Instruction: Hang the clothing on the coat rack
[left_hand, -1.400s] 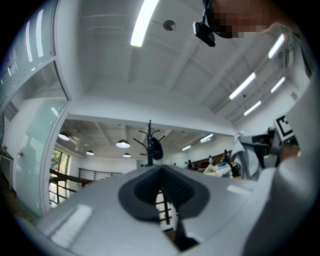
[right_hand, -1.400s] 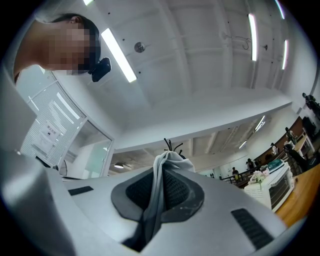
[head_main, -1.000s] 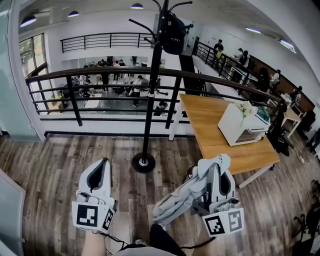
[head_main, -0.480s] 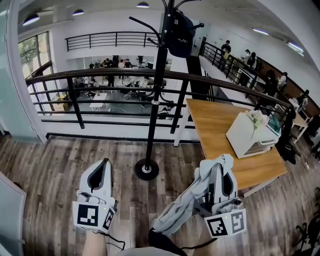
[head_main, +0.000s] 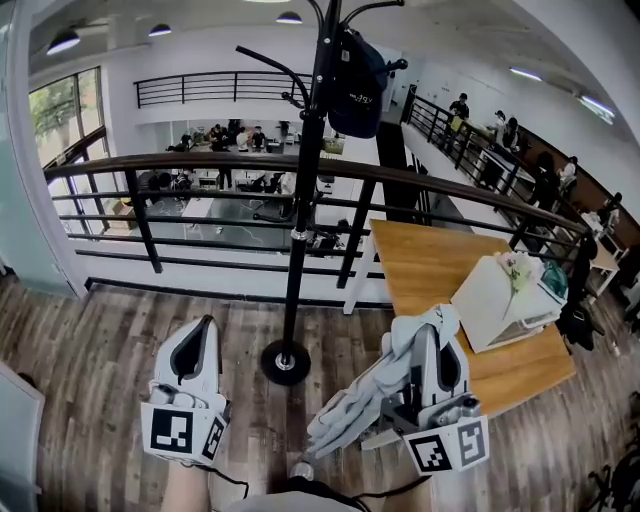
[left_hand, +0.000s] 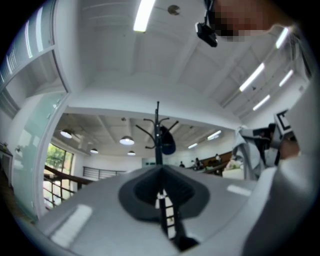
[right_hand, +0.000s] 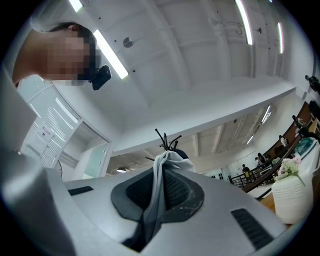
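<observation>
Head view — right gripper (head_main: 428, 338) jaws tight on grey garment (head_main: 352, 412); left gripper (head_main: 203, 328) jaws together.

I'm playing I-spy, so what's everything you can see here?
coat rack: one, black, middle, before the railing
bag: one, dark, hung high on the rack
railing: one, dark, across the back
table: one, wooden, right
box: one, white, on the table
people: several, far back
clothing: one, grey, in the right tool
left tool: one, grey, low left, shut, empty
right tool: one, grey, low right, shut on clothing
</observation>
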